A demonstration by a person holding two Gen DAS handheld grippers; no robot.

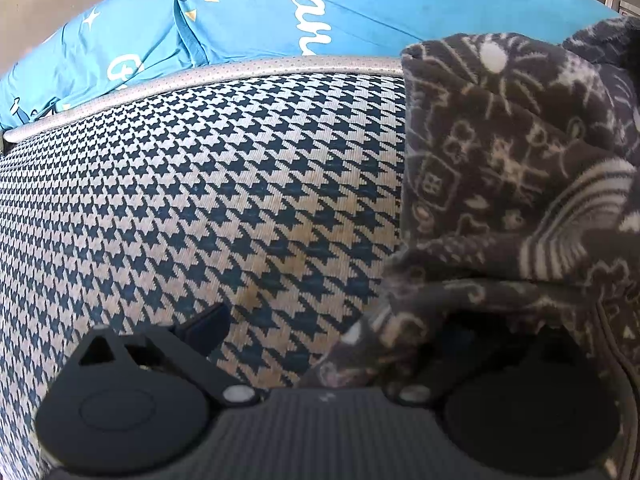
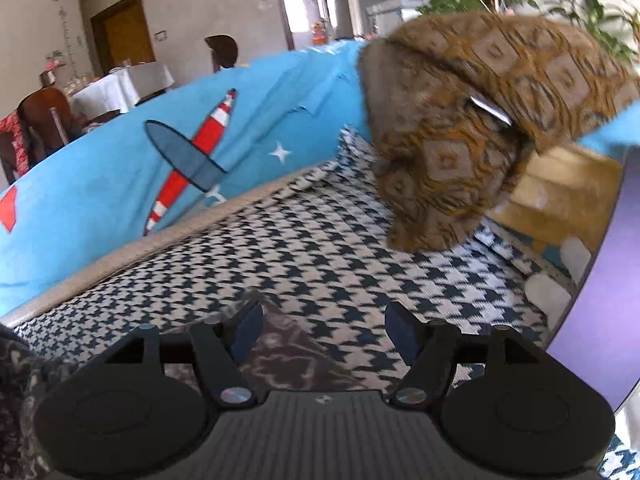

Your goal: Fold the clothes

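A dark grey garment (image 1: 500,168) with a pale doodle print lies bunched on the right of the houndstooth cushion (image 1: 224,184). My left gripper (image 1: 324,328) is open, jaws wide apart. Its left finger (image 1: 208,326) hangs over bare houndstooth, while a fold of the garment drapes over and hides its right finger. In the right wrist view a pointed corner of the same garment (image 2: 288,344) lies on the cushion (image 2: 360,264). My right gripper (image 2: 324,328) is open above that corner, and its pads do not press the cloth. More of the garment (image 2: 16,380) shows at the far left.
A bright blue printed sheet (image 1: 260,12) (image 2: 120,168) covers the backrest behind the seat. A brown patterned cushion (image 2: 460,120) stands at the right end, with a purple surface (image 2: 600,280) close by on the right. Beyond are a covered table (image 2: 120,84), chairs and plants.
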